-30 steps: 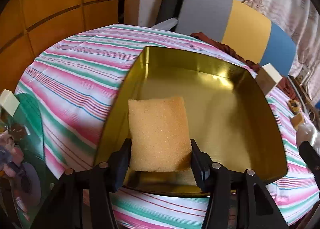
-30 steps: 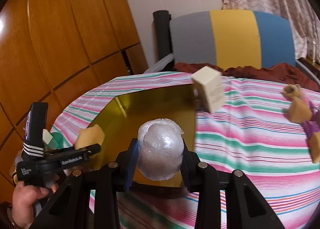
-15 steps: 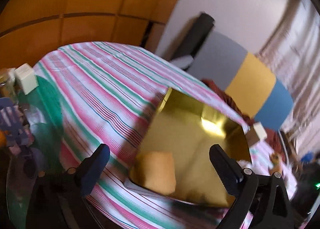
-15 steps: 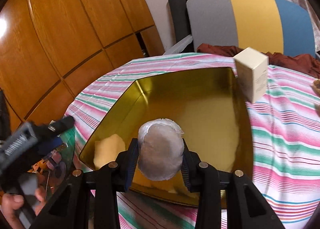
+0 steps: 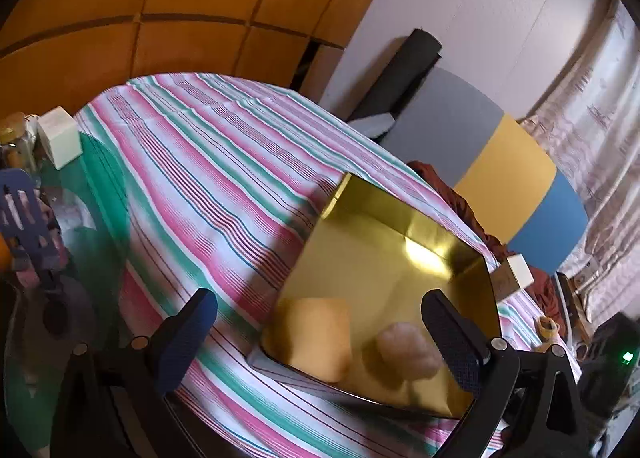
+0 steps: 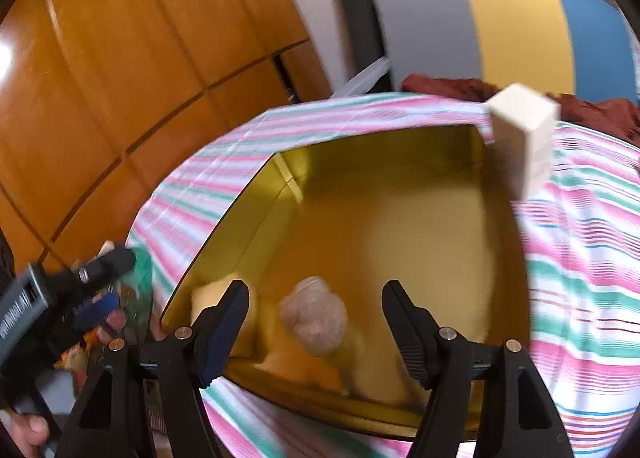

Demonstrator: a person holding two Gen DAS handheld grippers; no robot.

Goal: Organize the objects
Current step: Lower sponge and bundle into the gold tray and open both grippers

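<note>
Both grippers empty over the gold tray; sponge and wrapped ball lie inside it.

Gold tray [image 6: 400,194] sits on the striped worktop [image 5: 208,162]. Yellow sponge [image 5: 316,338] lies in the tray's near left corner; wrapped ball [image 6: 314,316] is just beside it, blurred, probably resting on the tray floor. Right gripper [image 6: 316,326] has just been opening, fingers [image 6: 224,322] clear of the ball between them. Left gripper [image 5: 320,342] has fingers spread wide, holding nothing. Cream box [image 6: 524,138] stands at the tray's far right corner.
</note>
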